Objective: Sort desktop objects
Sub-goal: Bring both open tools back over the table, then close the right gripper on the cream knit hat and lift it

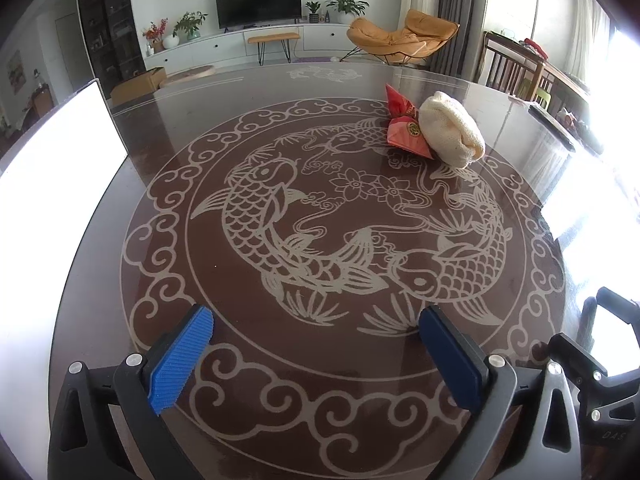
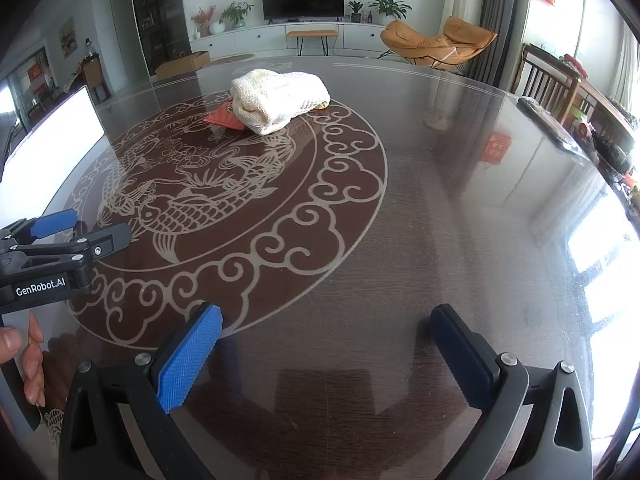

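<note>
Both grippers stood with their jaws wide apart and nothing between them. The left gripper (image 1: 316, 330) hovered over the near rim of the fish medallion on the glossy tabletop (image 1: 360, 420), and the right gripper (image 2: 326, 330) hung just beside it over bare dark glass. A hand (image 2: 24, 356) showed at the left edge of the right wrist view, under the left gripper's body.

The things to sort lay well ahead of both grippers, at the far side of the medallion: a folded cream knitted cloth (image 1: 452, 130) touching a red packet (image 1: 404, 126), the cloth resting partly over the packet's edge. From the left gripper they sat ahead and to the right; from the right gripper, ahead and to the left.

The main risk seemed to be the overlap. A grasp on the cloth might drag the packet along, or the soft cloth might unfold and slip from the pads. The thin packet lay flat on slick glass and would probably skid away from a shallow pinch. Both grippers reaching toward one spot could collide.
</note>
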{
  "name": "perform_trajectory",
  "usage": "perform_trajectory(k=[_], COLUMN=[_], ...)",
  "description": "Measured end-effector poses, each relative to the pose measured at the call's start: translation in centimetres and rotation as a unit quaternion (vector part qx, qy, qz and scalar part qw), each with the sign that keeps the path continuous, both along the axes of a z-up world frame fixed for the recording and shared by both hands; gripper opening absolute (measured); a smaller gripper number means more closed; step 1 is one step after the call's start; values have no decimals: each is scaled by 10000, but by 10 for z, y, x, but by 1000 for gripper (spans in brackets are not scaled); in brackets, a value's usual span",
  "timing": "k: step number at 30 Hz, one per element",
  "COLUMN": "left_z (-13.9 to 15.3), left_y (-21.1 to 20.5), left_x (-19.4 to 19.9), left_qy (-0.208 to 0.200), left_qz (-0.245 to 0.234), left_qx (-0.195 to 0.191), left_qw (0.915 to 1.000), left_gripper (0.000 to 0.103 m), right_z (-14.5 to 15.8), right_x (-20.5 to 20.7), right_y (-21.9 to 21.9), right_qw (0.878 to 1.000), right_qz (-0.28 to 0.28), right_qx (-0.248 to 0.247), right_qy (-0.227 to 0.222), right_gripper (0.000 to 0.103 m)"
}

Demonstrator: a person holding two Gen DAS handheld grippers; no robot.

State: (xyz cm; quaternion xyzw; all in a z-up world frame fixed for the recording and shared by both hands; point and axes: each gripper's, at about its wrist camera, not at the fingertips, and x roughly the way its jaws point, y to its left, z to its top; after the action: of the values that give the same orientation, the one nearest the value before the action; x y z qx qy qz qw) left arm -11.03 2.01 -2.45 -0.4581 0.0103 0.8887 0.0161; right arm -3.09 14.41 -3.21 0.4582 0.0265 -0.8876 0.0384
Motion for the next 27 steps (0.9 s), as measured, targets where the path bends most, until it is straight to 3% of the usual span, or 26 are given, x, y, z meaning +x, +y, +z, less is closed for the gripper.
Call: perform_trajectory(k=[10,13,15,18,20,23,27], left_z=[0,0,0,0,0,0,0], left_y=[0,0,-1,-1,-1,-1,-1], left_x=[0,-1,-1,-1,-1,-1,-1], left_qy=[-2,-6,-6,-6,-7,-6,-6], left_qz=[-2,-5,-6,-11,-14,-17,-20], left_qx=[-1,10,11,10,10,11,12], left_qw=[10000,10000,10000,10000,10000,10000,10000], left_gripper=[103,103,103,103,103,103,103], right_z=[0,4,11,32,44,51,32], right_x=[0,-7,-31,-77,-111,-153,-184], right_y=[0,6,19,41,45,27,-10], right_qw=[10000,9986,9935,9786,9691,9656,9664], right_qz=[-2,340,400,-96,-364,-456,-477], right_qx=[-4,-402,-1061,-2053,-2439,-2548,-2428], right_qy=[-1,3,-121,-122,-94,-234,-703], right_gripper=[103,103,103,102,102,99,99])
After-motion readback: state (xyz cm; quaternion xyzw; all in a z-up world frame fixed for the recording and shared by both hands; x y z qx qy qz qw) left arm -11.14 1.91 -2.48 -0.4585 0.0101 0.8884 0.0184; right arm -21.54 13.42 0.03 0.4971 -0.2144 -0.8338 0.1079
